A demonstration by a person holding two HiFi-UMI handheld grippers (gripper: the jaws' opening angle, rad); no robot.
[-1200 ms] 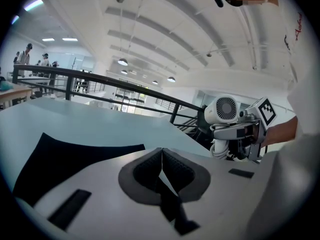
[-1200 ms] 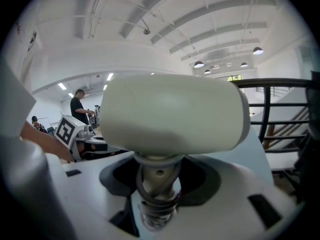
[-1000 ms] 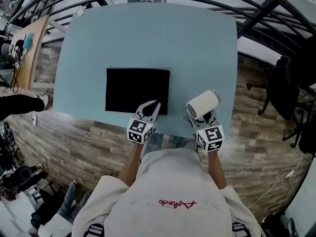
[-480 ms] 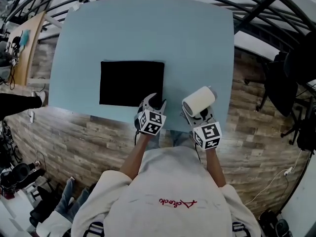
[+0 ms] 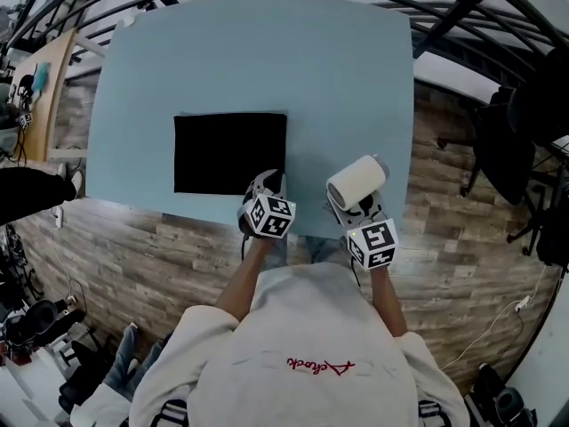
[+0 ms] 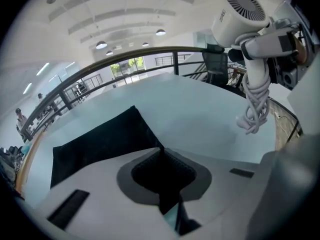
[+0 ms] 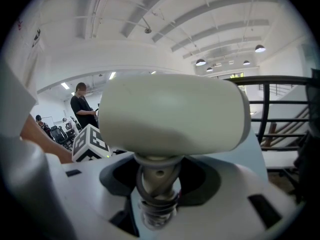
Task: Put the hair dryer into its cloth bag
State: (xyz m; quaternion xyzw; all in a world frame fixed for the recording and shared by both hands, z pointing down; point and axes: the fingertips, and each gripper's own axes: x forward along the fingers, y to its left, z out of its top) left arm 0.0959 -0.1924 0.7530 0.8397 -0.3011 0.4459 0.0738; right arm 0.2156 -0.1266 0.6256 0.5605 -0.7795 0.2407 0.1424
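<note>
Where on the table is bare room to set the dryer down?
Free: the far half of the table, beyond the cloth bag, and the stretch right of the bag. Crowded: the near edge, at the bag's corner and the hair dryer.

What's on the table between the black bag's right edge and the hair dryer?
Nothing: only bare blue tabletop separates the cloth bag from the hair dryer, shown in the head view.

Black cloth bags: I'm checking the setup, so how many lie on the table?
1. The flat black cloth bag lies on the pale blue table, toward its near left edge.
</note>
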